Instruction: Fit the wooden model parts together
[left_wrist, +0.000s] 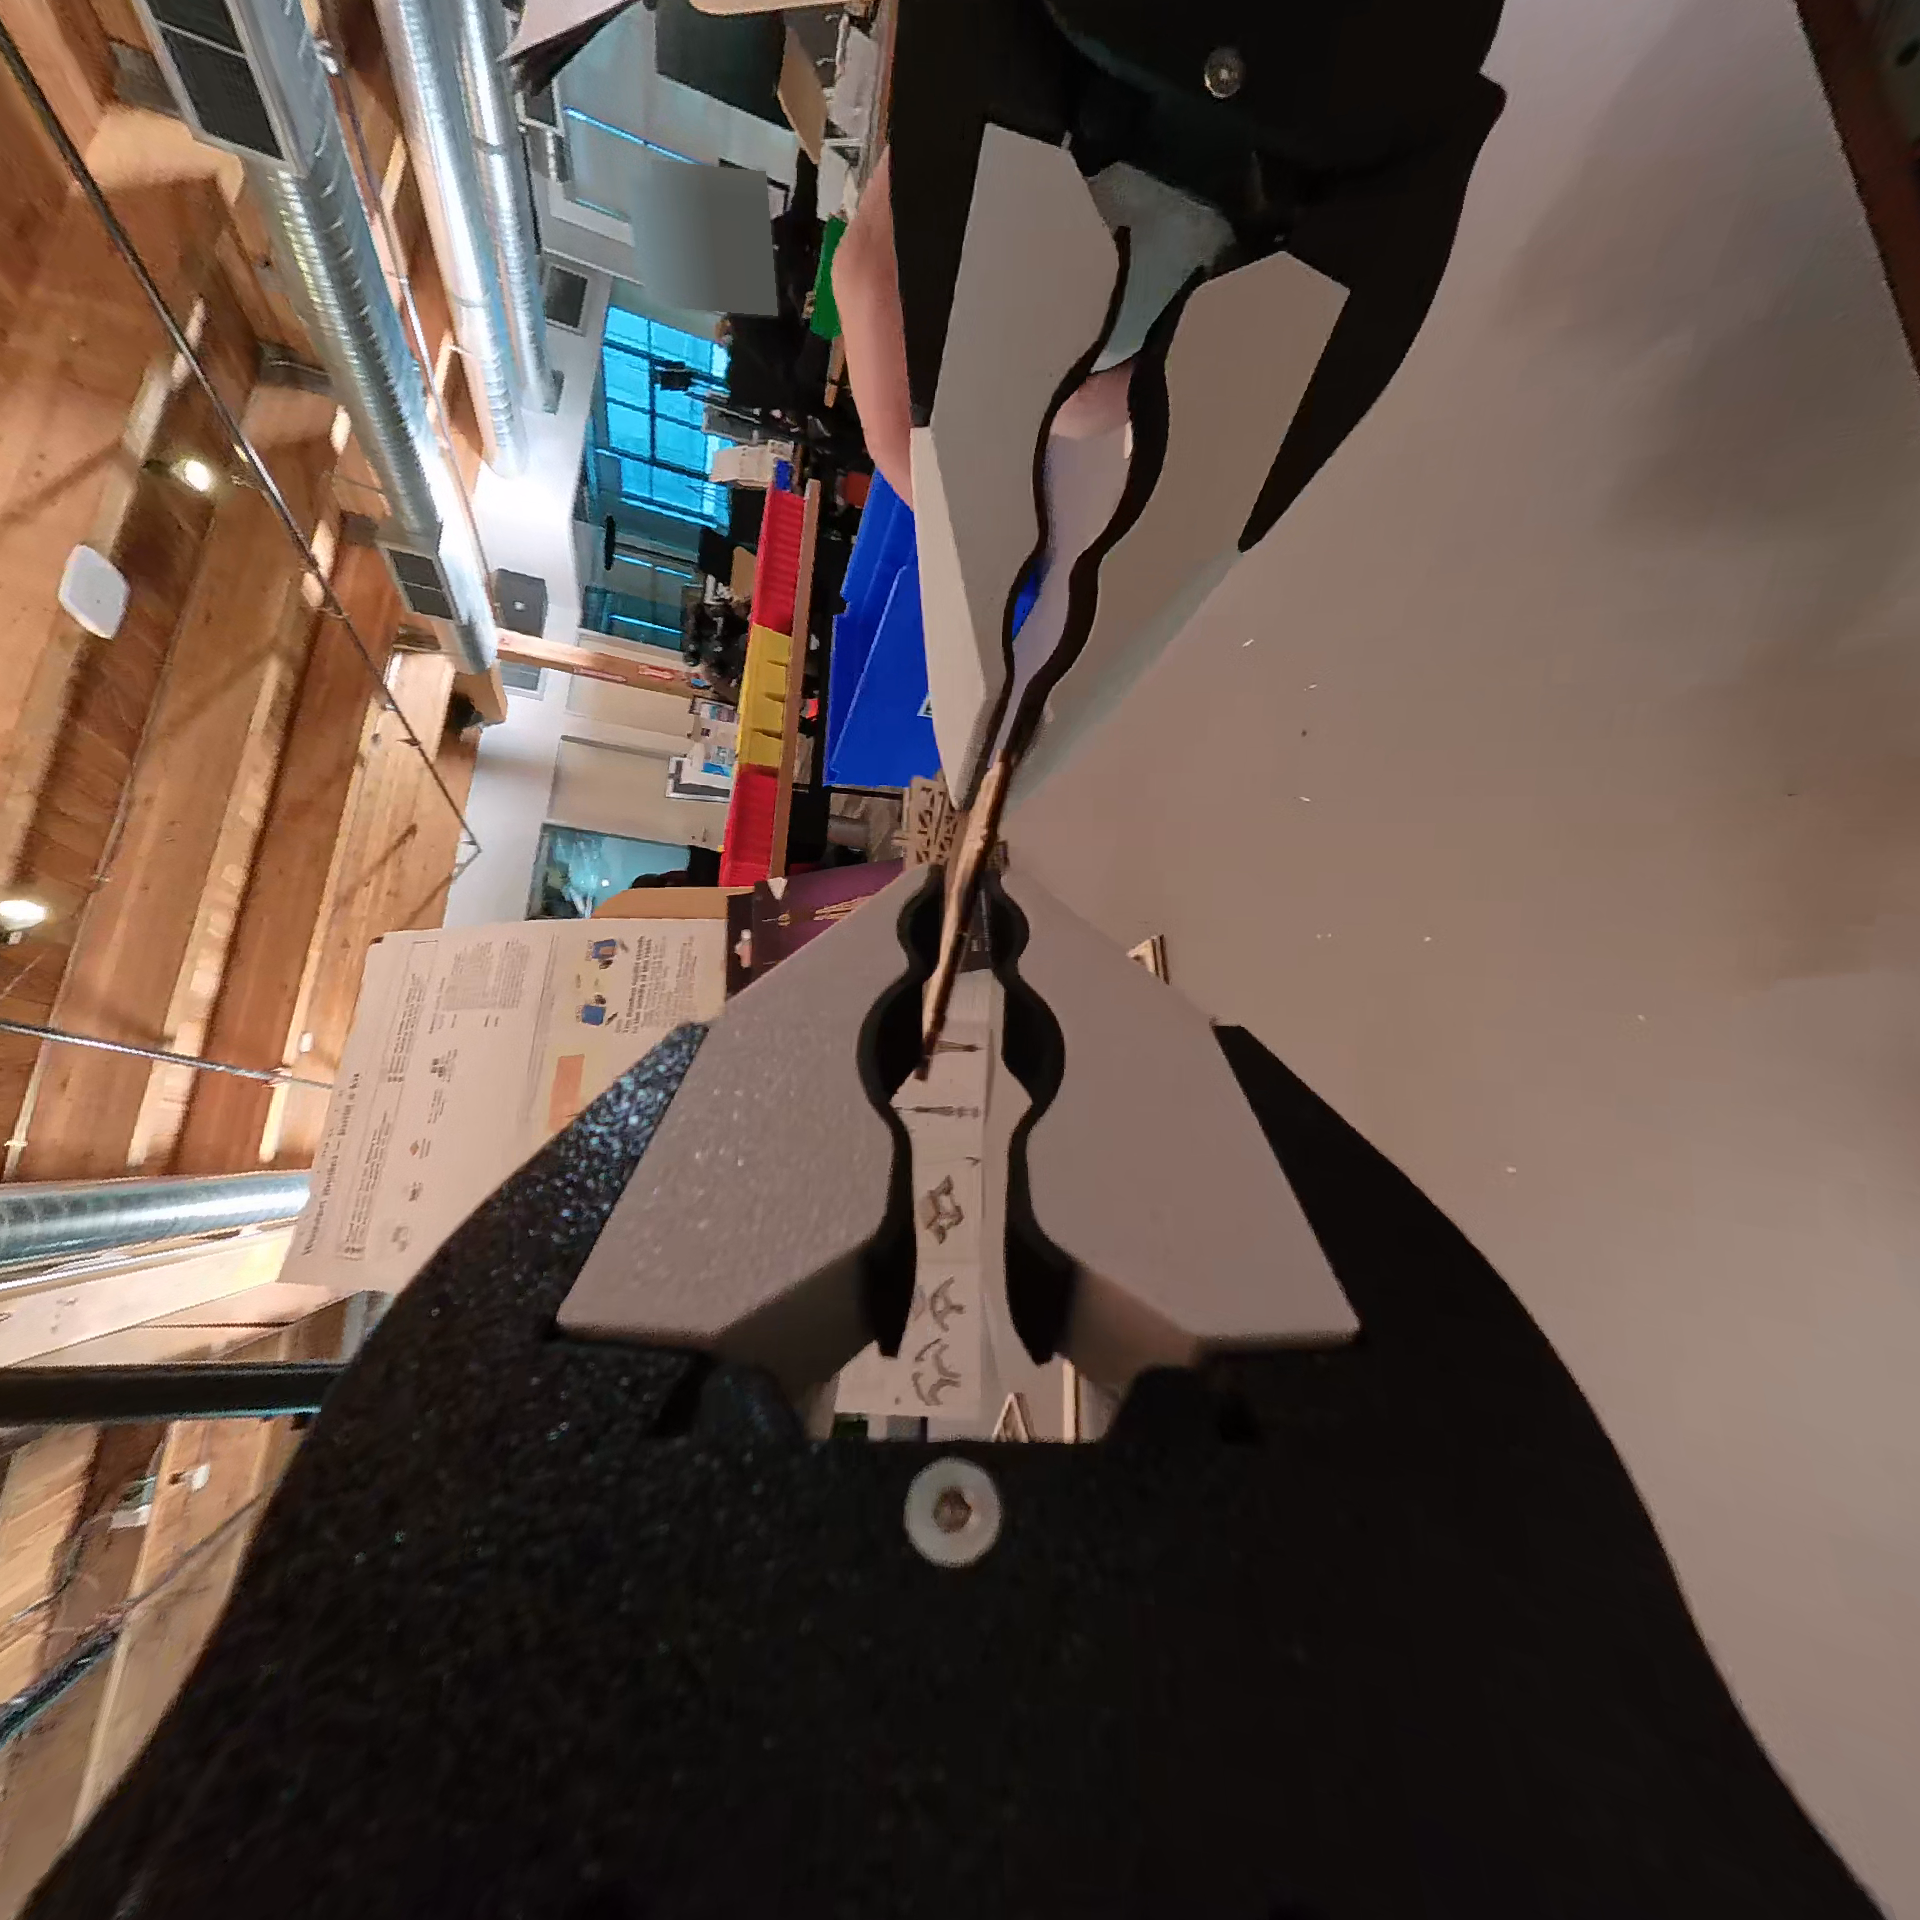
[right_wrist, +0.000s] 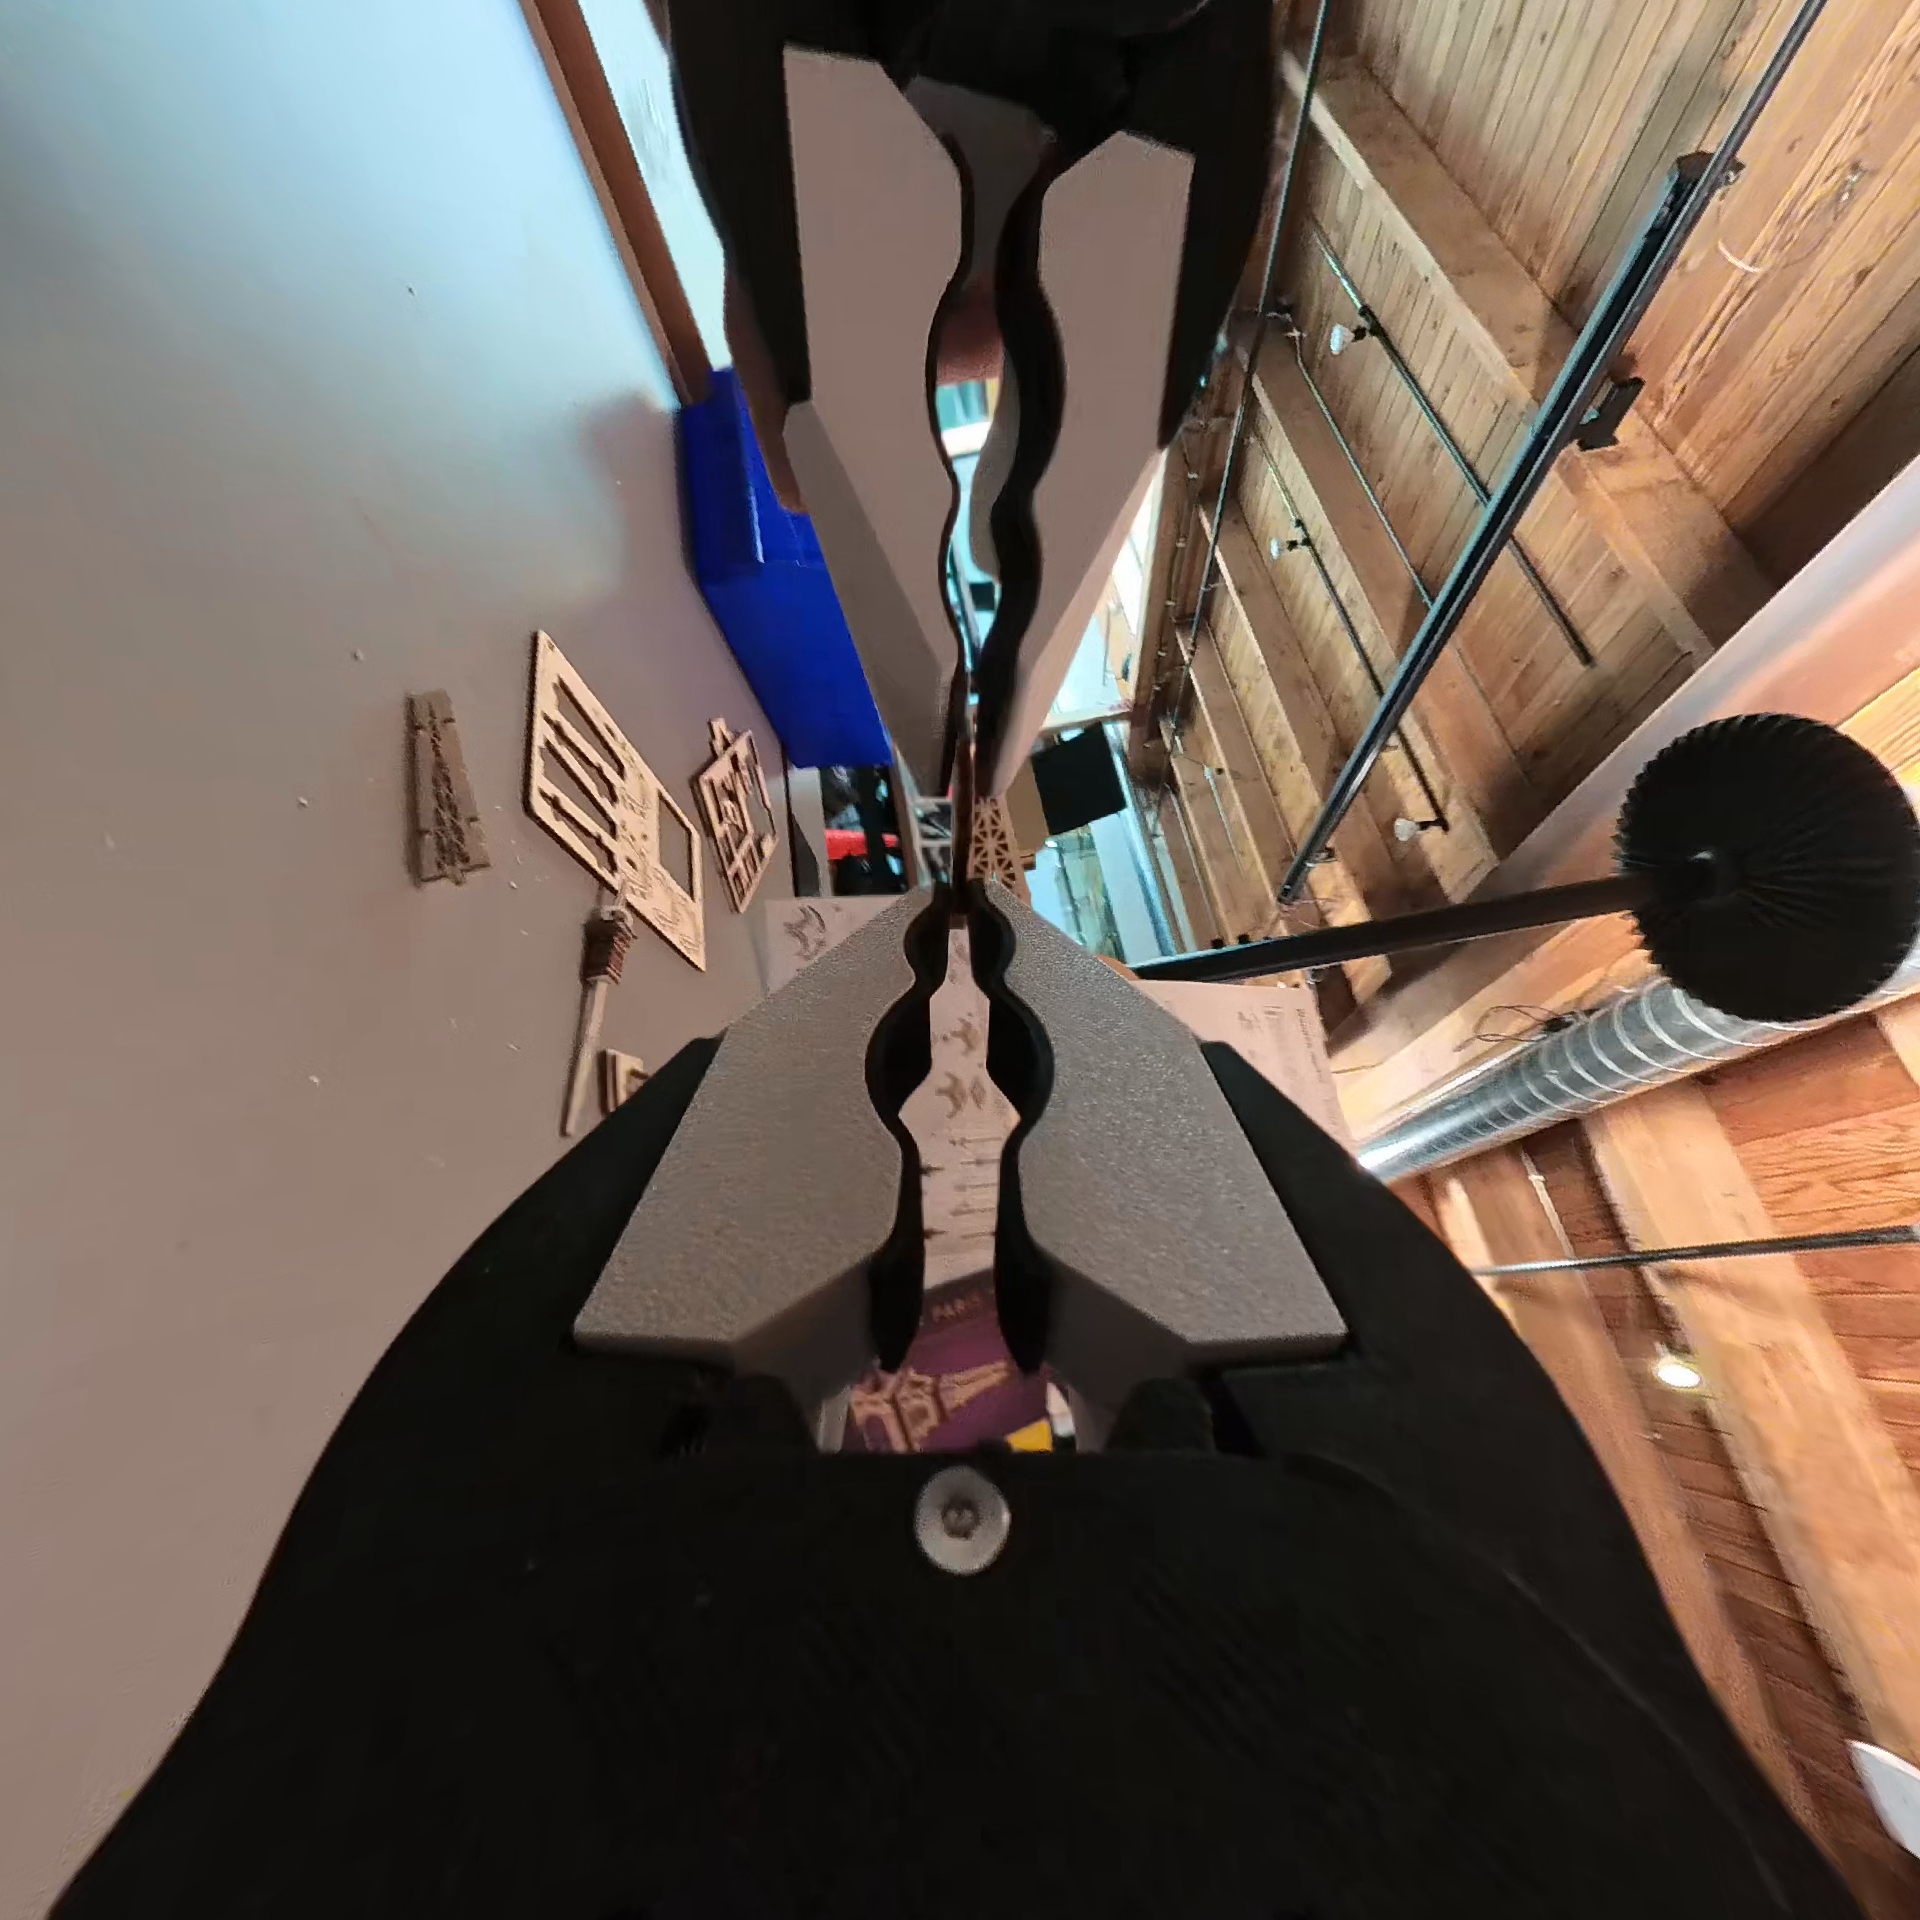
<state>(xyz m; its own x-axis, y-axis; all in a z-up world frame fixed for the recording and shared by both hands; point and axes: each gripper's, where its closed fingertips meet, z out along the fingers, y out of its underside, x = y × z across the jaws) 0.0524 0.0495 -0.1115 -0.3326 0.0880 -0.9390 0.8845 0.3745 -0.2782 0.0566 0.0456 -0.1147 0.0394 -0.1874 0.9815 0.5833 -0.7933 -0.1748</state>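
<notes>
My left gripper (left_wrist: 966, 888) is shut on a thin wooden part (left_wrist: 958, 935), seen edge-on between its grey fingers. My right gripper (left_wrist: 987, 764) comes in from the opposite side, tip to tip with it. A wooden lattice piece (left_wrist: 928, 821) sits where the tips meet. In the right wrist view, my right gripper (right_wrist: 961, 896) is closed to a narrow slit, with the lattice piece (right_wrist: 992, 831) just beyond its tips and the left gripper (right_wrist: 961, 743) facing it. I cannot tell how the two parts join. Both grippers are held above the table.
On the grey table (right_wrist: 260, 520) lie a lattice tower part (right_wrist: 445, 790), a cut-out wooden sheet (right_wrist: 613, 800), a square fretwork part (right_wrist: 736, 816) and a spire stick (right_wrist: 592, 997). A blue bin (right_wrist: 769, 582) stands behind. An instruction sheet (left_wrist: 499, 1060) and a purple box (left_wrist: 821, 914) lie nearby.
</notes>
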